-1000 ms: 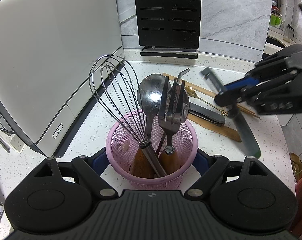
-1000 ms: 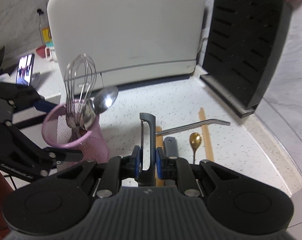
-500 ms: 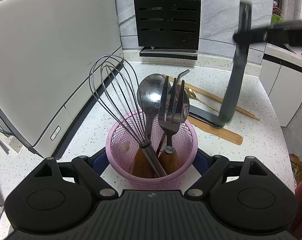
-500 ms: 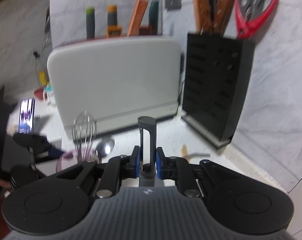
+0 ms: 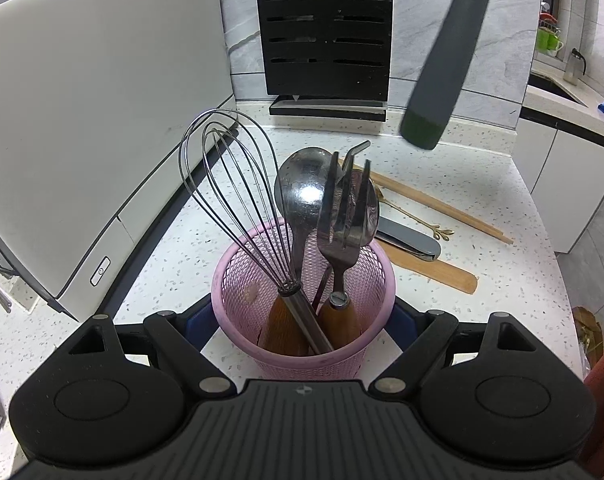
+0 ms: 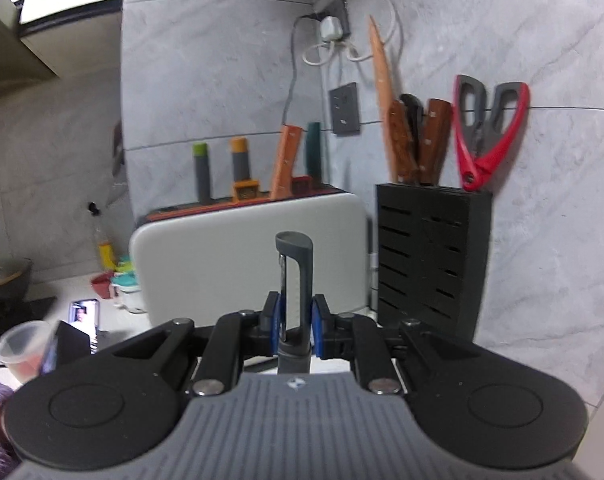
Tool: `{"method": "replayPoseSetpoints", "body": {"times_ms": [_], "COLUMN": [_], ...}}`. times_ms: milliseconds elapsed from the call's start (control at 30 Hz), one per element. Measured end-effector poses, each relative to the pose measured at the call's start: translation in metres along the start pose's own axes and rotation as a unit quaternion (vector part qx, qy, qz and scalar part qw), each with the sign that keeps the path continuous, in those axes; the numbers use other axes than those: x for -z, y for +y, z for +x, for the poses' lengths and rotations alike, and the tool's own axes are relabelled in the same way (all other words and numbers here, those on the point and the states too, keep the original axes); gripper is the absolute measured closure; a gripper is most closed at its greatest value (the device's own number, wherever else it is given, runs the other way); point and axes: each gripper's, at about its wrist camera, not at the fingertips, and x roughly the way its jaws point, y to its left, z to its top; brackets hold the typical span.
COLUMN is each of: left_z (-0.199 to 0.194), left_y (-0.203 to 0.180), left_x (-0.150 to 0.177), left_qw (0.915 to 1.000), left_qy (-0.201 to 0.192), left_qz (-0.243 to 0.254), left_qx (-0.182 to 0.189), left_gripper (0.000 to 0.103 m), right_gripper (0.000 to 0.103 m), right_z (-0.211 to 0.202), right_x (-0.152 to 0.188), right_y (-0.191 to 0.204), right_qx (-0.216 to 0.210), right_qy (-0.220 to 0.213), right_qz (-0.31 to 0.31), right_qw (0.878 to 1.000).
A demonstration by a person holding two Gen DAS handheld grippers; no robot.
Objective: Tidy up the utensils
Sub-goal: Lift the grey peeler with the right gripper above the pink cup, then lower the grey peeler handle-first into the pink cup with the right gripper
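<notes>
My left gripper (image 5: 302, 318) is shut on the pink mesh utensil cup (image 5: 242, 280), which holds a whisk (image 5: 230, 200), a steel spoon (image 5: 302, 196) and a fork (image 5: 342, 216) upright. My right gripper (image 6: 296, 318) is shut on a grey peeler (image 6: 296, 276), blade end up. In the left wrist view the peeler's handle (image 5: 446, 52) hangs high above the counter, up and to the right of the cup. A gold spoon (image 5: 414, 218), chopsticks (image 5: 442, 206), a metal straw (image 5: 356, 150), a dark utensil (image 5: 410, 238) and a wooden spatula (image 5: 434, 270) lie on the counter behind the cup.
A white appliance (image 5: 82, 120) stands at the left, close to the cup. A black knife block (image 5: 326, 32) stands against the back wall; the right wrist view shows the block (image 6: 434, 260) with knives and red scissors (image 6: 486, 128). The counter edge (image 5: 550, 240) runs along the right.
My right gripper has lifted the peeler from the counter, tilted it upright and carried it high toward the cup. The left gripper and cup have not moved.
</notes>
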Motion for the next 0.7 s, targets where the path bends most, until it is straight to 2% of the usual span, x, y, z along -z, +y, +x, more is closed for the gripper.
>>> {"method": "replayPoseSetpoints", "body": {"times_ms": [167, 467, 700], "left_z": [-0.001, -0.001, -0.001], "left_y": [-0.001, -0.001, -0.001], "left_x": [-0.002, -0.002, -0.002], "left_qw": [1.0000, 1.0000, 1.0000], "left_qy": [0.000, 0.000, 0.000], "left_qz": [-0.001, -0.001, -0.001], "left_qx": [0.000, 0.000, 0.000], "left_gripper": [0.004, 0.004, 0.004], "right_gripper": [0.090, 0.090, 0.090], "right_z": [0.013, 0.031, 0.040], "right_x": [0.006, 0.017, 0.027], "right_y": [0.011, 0.028, 0.040], "right_qx": [-0.042, -0.058, -0.064], "right_qy": [0.024, 0.041, 0.025], "right_qz": [0.007, -0.010, -0.035], "right_qw": [0.999, 0.997, 0.997]}}
